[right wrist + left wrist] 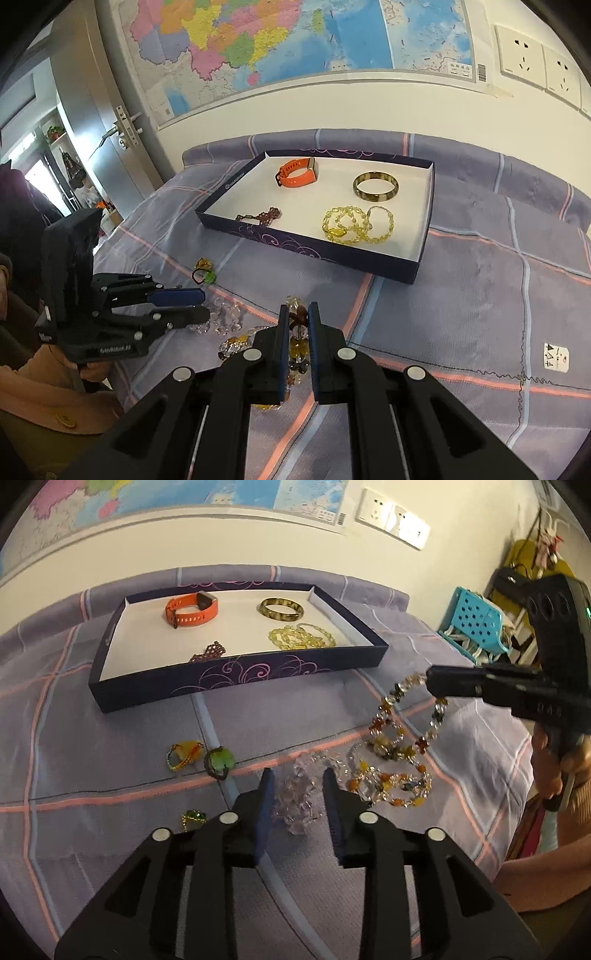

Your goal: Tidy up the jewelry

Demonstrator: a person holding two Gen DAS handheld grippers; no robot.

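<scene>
My right gripper [298,310] is shut on a multicoloured bead necklace [299,334]. In the left wrist view its closed tip [430,679] holds the strand's top, and the necklace [391,738] hangs down to a heap on the bedspread. My left gripper [297,779] is open, low over a clear crystal bracelet [295,805] that lies between and beyond its fingers, untouched by the pads. A dark purple tray [240,675] at the back holds an orange watch [192,611], a bangle [264,607], yellow bead bracelets [295,638] and a dark red chain [210,651].
On the checked purple bedspread left of the left gripper lie a yellow pendant [184,753], a green pendant [219,762] and a small green charm [194,816]. A blue plastic stool [476,620] stands beyond the bed's right edge. The wall runs behind the tray.
</scene>
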